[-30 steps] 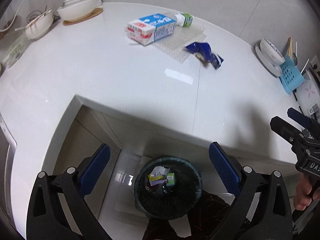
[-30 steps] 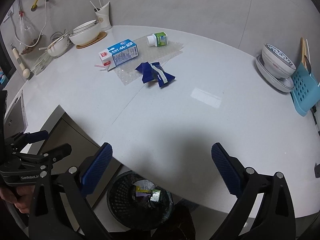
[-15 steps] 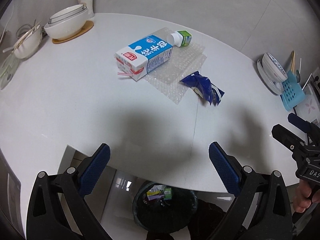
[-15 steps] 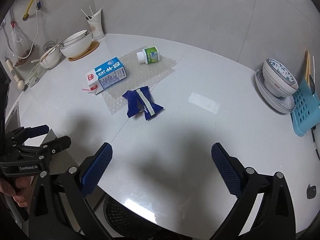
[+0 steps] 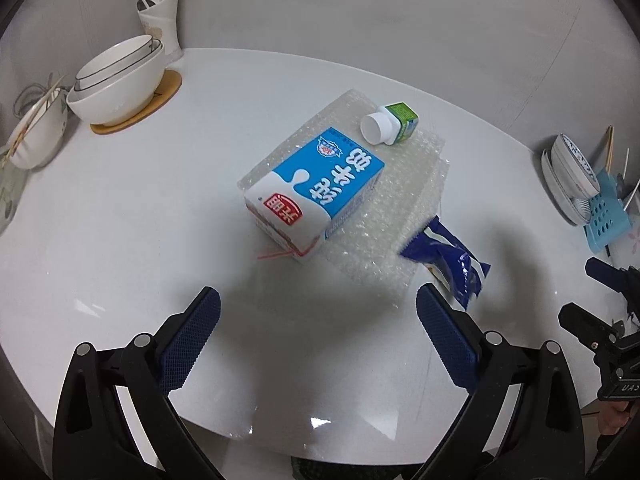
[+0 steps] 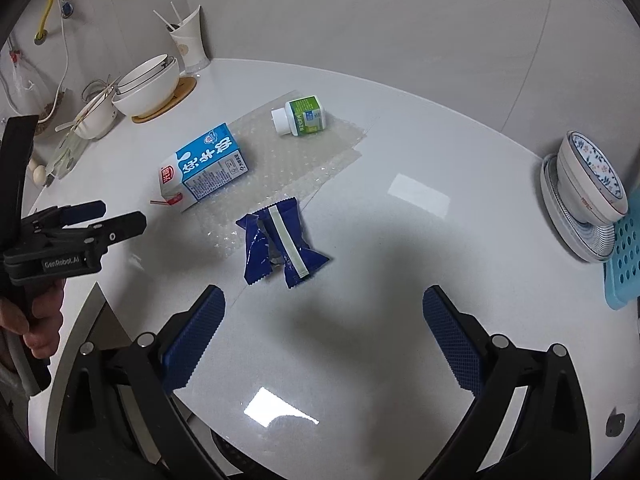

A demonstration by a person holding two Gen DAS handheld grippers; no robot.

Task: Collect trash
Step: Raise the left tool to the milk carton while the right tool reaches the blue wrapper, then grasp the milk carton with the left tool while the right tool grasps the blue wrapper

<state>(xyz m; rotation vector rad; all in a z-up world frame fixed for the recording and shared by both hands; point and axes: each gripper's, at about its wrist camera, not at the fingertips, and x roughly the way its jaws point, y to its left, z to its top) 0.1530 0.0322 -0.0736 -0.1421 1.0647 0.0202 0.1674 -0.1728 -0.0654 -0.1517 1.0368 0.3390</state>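
Observation:
A blue-and-white milk carton (image 5: 316, 192) (image 6: 204, 168) lies on its side on a sheet of bubble wrap (image 5: 384, 216) (image 6: 288, 160) on the white table. A small green-labelled bottle (image 5: 390, 124) (image 6: 300, 117) lies at the sheet's far end. A crumpled blue snack wrapper (image 5: 448, 258) (image 6: 280, 246) rests at the sheet's near edge. My left gripper (image 5: 318, 334) is open, hovering just short of the carton. My right gripper (image 6: 324, 330) is open, just short of the wrapper. Each gripper shows at the edge of the other's view.
Stacked white bowls (image 5: 120, 80) (image 6: 146, 86) on a cork mat and a cup with straws (image 5: 160, 20) stand at the back left. A patterned bowl on a plate (image 6: 588, 200) and a blue rack (image 6: 624, 264) sit at the right. A dark bin's rim (image 6: 236, 454) shows under the table edge.
Both grippers have moved up and forward over the table, away from the bin below. The carton and the wrapper now appear much closer. Both stayed open.

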